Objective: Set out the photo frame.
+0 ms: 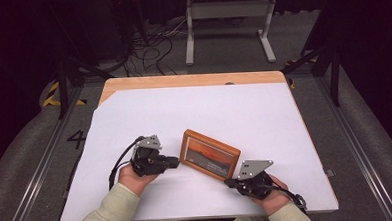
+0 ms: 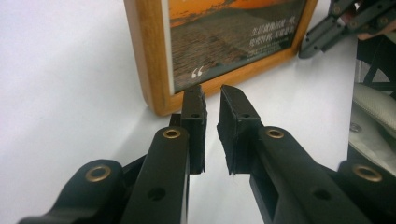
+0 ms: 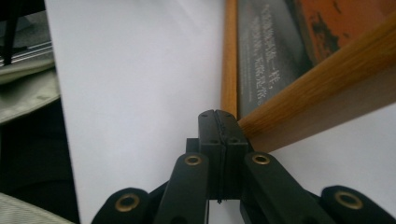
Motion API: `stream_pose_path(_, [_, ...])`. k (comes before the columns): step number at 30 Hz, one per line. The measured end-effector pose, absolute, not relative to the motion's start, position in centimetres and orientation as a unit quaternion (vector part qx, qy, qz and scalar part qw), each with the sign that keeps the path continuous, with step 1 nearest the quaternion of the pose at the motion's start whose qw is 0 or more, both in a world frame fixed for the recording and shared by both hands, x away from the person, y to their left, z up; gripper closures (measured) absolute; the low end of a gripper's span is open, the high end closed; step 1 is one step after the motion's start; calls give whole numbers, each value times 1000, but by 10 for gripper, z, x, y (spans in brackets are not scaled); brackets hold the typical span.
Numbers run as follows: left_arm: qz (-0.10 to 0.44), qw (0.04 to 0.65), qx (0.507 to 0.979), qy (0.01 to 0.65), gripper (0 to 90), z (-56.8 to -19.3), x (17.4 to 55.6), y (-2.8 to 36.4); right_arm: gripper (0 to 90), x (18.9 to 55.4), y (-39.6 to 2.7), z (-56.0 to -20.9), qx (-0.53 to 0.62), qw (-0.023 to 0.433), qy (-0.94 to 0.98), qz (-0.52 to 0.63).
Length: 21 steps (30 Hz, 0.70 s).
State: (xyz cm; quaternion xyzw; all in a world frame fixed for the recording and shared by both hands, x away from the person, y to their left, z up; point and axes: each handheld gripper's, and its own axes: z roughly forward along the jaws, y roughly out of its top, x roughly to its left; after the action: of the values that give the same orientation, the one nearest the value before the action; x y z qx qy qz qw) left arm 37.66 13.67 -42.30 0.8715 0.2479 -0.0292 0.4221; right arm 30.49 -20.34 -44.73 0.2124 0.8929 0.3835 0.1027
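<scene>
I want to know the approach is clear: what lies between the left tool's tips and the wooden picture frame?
Nothing: in the left gripper view only bare white table cover separates the left tool from the picture frame.

This is looking like a lab or recording workspace rather than a home. A wooden table (image 1: pixel 192 80) covered by a white sheet (image 1: pixel 204 115) is standing on grey carpet, with metal floor rails (image 1: pixel 36 167) running at nine and three o'clock, cables (image 1: pixel 151 50) tangling at eleven, hazard tape (image 1: pixel 50 94) showing, and a grey metal stand (image 1: pixel 228 24) sitting at twelve before dark surroundings.
</scene>
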Motion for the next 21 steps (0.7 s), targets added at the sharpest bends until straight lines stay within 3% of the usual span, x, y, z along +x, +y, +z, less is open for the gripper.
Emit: stream_pose_path(21, [-19,419,865,276,796,-429,366,162,900,331,-222,-448,258,146,876,379])
